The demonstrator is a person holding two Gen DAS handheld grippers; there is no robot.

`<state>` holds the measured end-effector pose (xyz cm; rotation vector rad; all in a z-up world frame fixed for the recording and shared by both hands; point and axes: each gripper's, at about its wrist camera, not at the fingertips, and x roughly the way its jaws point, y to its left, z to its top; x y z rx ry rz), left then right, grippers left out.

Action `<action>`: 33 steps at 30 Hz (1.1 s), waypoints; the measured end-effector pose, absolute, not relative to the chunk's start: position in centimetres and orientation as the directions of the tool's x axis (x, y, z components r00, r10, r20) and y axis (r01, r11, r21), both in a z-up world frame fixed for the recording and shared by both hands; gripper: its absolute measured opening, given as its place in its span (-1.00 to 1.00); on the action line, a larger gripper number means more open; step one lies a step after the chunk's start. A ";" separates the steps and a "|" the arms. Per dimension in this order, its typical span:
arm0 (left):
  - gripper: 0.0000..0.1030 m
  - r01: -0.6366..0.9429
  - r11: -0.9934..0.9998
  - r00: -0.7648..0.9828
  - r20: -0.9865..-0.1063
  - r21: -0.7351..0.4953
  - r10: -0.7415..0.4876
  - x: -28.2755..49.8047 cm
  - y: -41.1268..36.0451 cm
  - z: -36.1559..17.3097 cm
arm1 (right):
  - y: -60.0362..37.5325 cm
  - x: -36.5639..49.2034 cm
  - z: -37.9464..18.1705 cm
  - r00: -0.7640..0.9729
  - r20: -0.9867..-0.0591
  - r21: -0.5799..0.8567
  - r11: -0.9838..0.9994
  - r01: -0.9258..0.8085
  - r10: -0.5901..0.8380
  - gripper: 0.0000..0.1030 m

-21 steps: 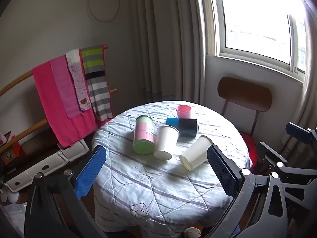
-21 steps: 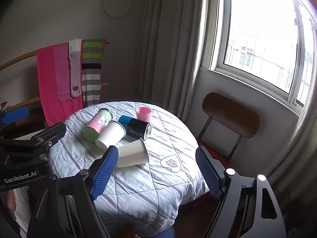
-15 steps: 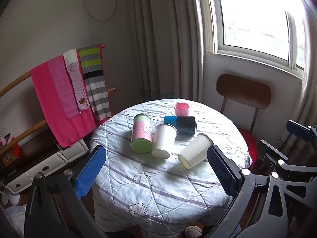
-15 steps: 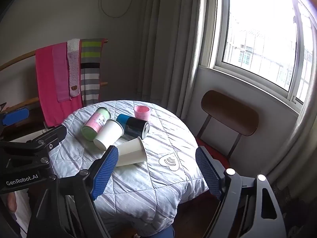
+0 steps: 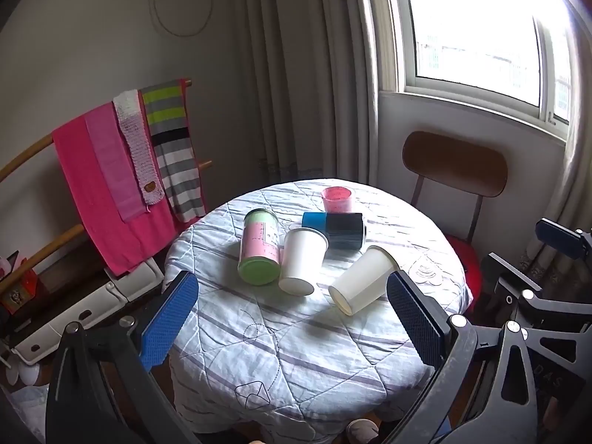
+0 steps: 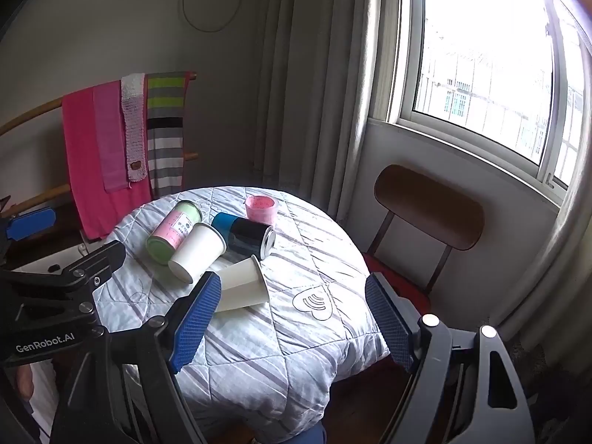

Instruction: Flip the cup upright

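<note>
Small room with a bright window (image 5: 477, 37) and long curtains (image 5: 296, 74), and a round desk (image 5: 296, 351) under a quilted striped cover sitting in the middle of it. Both sets of jaws are spread wide with nothing between them, held back off the near edge of the desk. Left gripper (image 5: 292, 318): straight ahead between its blue pads (image 5: 168, 320) is a white paper cup (image 5: 362, 280) lying on its side, closer to the right pad, open mouth facing the camera. Just past that, a second white cup (image 5: 302, 261) is tipped over too, leaning against a pink and green can (image 5: 259, 246) that's also down on its side, toward the left pad. Behind those is a blue and black can (image 5: 335, 229) lying flat, and further back a small pink cup (image 5: 336, 199) standing upright. Right gripper (image 6: 292, 318): the nearest white paper cup (image 6: 242, 285) sits right by the tip of its left pad (image 6: 194, 323), partly hidden behind it, and I can't tell if they touch. The other white cup (image 6: 198, 251), pink and green can (image 6: 172, 231) and blue and black can (image 6: 244, 235) are beyond and off to the left. Far side there's a wooden chair (image 6: 429, 207) with a red seat, and a rack of towels (image 5: 122, 170) way off left.
</note>
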<state>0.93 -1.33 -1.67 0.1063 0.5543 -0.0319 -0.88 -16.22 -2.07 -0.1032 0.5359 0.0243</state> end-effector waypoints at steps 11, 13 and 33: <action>1.00 0.061 0.994 0.836 -0.548 0.087 -0.003 1.7 -1.4 -2.2 | -16.6 0.2 -2.7 0.857 -0.515 -0.079 0.995 -0.057 0.008 0.59; 1.00 0.064 0.994 0.834 -0.552 0.091 -0.003 1.9 -1.6 -2.3 | -16.7 0.4 -2.8 0.857 -0.515 -0.074 0.996 -0.057 0.010 0.59; 1.00 0.096 0.986 0.781 -0.625 0.133 0.008 5.2 -3.2 -4.5 | -19.0 2.8 -4.1 0.829 -0.559 -0.054 0.997 -0.059 0.018 0.58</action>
